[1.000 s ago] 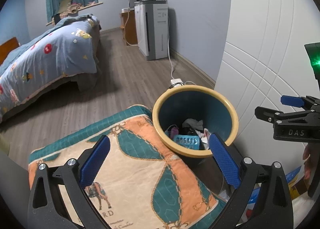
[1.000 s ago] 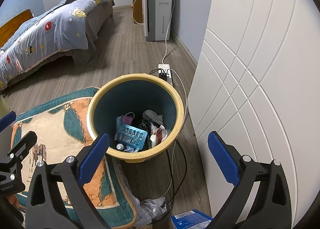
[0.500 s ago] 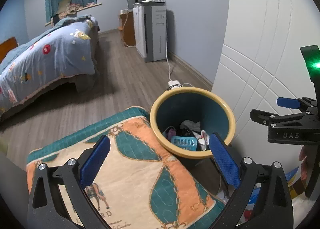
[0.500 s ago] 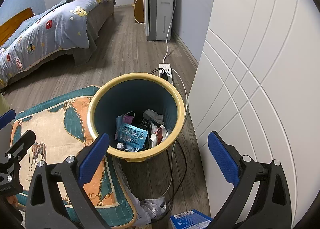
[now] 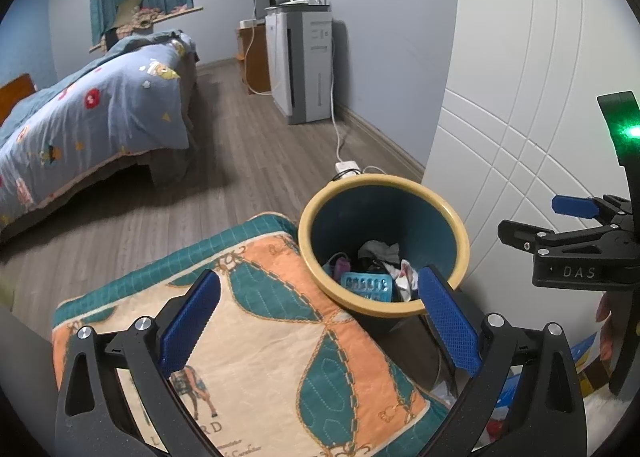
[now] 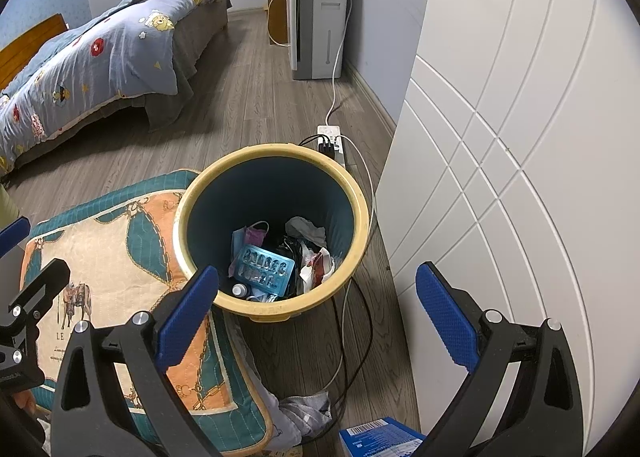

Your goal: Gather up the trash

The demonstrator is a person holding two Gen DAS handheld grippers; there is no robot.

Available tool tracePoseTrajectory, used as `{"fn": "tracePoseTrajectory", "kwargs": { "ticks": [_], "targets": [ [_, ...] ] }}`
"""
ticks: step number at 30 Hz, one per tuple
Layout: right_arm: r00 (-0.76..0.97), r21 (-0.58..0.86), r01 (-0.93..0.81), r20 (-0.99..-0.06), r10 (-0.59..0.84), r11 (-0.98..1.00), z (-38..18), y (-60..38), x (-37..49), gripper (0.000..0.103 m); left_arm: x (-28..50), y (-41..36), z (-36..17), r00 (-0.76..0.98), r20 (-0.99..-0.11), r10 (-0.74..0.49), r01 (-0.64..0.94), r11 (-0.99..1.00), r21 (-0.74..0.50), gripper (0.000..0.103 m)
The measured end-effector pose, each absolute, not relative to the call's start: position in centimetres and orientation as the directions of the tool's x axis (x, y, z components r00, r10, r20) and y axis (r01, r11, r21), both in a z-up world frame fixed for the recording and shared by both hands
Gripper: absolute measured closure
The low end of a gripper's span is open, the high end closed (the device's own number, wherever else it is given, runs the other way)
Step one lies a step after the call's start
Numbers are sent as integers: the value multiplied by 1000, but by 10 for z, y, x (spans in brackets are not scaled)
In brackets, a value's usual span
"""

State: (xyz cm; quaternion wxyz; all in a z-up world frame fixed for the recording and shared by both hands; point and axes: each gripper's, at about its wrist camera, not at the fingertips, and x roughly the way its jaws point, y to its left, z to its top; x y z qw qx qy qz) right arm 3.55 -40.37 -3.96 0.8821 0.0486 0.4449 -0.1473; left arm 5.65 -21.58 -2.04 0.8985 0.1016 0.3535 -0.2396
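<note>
A teal waste bin with a yellow rim stands on the wood floor between a quilted cushion and a white panelled door. Inside lie a blue blister pack, crumpled white and red paper, a pink and blue mask and a small bottle. My left gripper hovers open over the cushion, short of the bin. My right gripper is open above the bin's near rim, with nothing between its fingers. The right gripper's side shows at the left wrist view's right edge.
The orange and teal cushion lies left of the bin. The white door stands right. A power strip and cables run behind and under the bin. A blue box and grey cloth lie on the floor nearby. A bed stands far left.
Both views have drawn back and up slightly, so the bin sits a little farther off in the left wrist view. Both grippers have stayed open and the bin's contents have not moved.
</note>
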Motion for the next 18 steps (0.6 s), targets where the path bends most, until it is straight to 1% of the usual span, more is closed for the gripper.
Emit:
{"fn": "tracePoseTrajectory", "kwargs": {
  "ticks": [15,18],
  "targets": [
    [554,-42,327,-801,-227,944,-38,-404,33,6,59,-212,-22,638,-693,-336,500,865,40,5],
    [553,-45,333,-800,-234,942,-36,-401,32,6,57,-208,-22,622,-698,-355,513,858,20,5]
  ]
}}
